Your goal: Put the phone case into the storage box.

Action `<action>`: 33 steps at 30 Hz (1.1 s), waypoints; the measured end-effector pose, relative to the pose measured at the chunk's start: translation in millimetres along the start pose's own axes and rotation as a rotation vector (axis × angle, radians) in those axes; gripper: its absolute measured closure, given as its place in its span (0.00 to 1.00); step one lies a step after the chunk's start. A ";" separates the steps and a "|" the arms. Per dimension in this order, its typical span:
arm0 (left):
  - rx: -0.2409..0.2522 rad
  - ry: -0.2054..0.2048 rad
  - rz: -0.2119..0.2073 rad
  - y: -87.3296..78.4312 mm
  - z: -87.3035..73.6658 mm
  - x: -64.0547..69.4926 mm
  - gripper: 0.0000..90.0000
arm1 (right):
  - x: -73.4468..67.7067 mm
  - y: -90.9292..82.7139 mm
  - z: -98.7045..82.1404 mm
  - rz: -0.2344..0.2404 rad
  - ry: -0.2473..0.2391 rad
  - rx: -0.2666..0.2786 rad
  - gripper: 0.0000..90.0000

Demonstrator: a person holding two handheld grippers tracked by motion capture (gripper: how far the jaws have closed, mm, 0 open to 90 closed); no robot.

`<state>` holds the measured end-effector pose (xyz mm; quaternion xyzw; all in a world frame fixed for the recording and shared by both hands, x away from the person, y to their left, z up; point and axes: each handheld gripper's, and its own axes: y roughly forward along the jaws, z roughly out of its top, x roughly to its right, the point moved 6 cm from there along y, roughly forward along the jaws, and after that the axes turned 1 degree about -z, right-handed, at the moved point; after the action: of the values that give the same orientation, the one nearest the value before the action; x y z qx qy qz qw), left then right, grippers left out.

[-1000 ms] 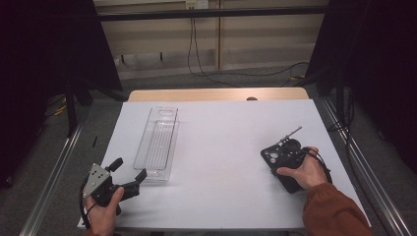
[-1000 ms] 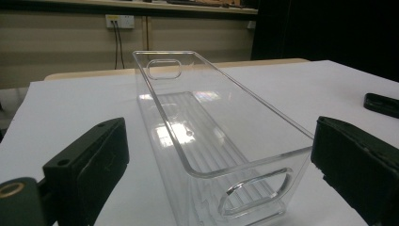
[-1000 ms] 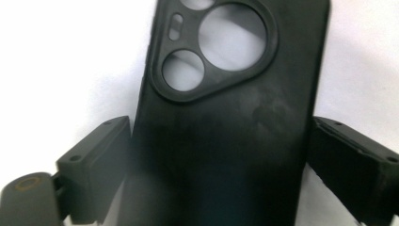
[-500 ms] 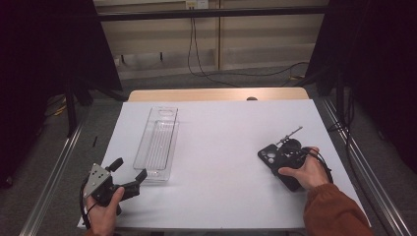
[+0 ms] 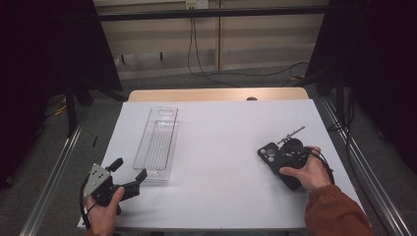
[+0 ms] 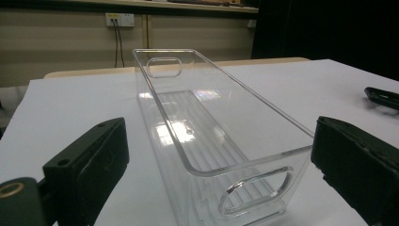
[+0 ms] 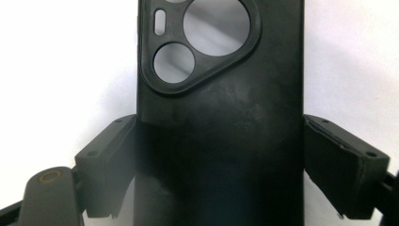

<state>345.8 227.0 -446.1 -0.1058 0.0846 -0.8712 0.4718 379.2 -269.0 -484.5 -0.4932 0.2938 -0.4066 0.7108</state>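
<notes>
Risk: the black phone case (image 7: 221,117) is thin and lies flat on the white bench (image 5: 216,147); right gripper (image 7: 221,169) could slip off its edges or push it along.

Its fingers (image 7: 110,162) flank both long sides, seemingly touching; firm grip unclear.

Left gripper (image 6: 211,165) stands wide open, empty, facing the clear tray (image 6: 211,127).

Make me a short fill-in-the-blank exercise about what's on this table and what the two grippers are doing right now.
1. The right gripper has its fingers on either side of a ____ phone case.
2. The left gripper faces the near end of a clear plastic ____.
3. The fingers of the left gripper stand ____, with nothing held.
4. The table has a ____ top.

Missing words: black; tray; open; white
</notes>
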 end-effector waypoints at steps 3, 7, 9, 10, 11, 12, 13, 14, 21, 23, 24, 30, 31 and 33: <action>-0.003 0.002 0.002 -0.1 -0.3 0.1 0.05 | -0.5 -6.4 0.8 0.006 0.007 0.025 0.17; -0.005 0.002 0.001 -0.3 -0.6 0.1 0.05 | -1.4 -10.4 2.2 0.008 0.007 0.051 0.17; 0.000 -0.002 0.001 -0.3 -0.3 0.0 0.05 | -3.1 -13.7 3.6 0.003 0.002 0.082 0.17; -0.001 0.000 0.001 0.1 -0.1 -0.1 0.05 | -3.7 -15.1 4.2 0.003 0.001 0.097 0.17; 0.000 0.000 0.001 0.4 0.0 0.0 0.05 | -4.0 -16.6 5.0 0.005 -0.002 0.113 0.17; 0.000 -0.002 -0.001 0.8 0.0 0.4 0.05 | -4.2 -17.7 5.8 0.004 -0.002 0.129 0.17; 0.000 -0.002 -0.001 0.8 0.0 0.4 0.05 | -4.7 -18.9 6.5 0.005 -0.007 0.143 0.17; -0.003 0.001 -0.003 1.0 -0.2 0.4 0.05 | -5.9 -19.8 6.8 0.016 -0.012 0.154 0.17; -0.003 0.002 -0.002 0.1 -0.2 0.7 0.05 | -12.2 -27.3 9.6 0.015 -0.034 0.240 0.17; -0.003 0.002 0.000 -0.1 -0.2 0.5 0.05 | -13.0 -29.6 10.2 0.015 -0.036 0.272 0.17; -0.003 0.002 0.000 -0.1 -0.2 0.5 0.05 | -13.2 -30.3 10.2 0.014 -0.039 0.280 0.17; 0.000 -0.001 -0.002 0.1 0.0 0.2 0.05 | -17.7 -28.6 8.0 0.028 -0.053 0.324 0.17; -0.002 0.002 0.000 0.1 0.0 0.1 0.05 | -18.4 -28.1 7.8 0.028 -0.053 0.334 0.17; -0.003 0.002 0.000 0.3 -0.1 0.2 0.05 | -21.9 -25.3 6.5 0.041 -0.058 0.354 0.17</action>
<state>345.9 226.7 -446.3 -0.1058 0.0864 -0.8713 0.4714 366.3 -251.6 -458.2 -0.3656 0.2070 -0.4232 0.8027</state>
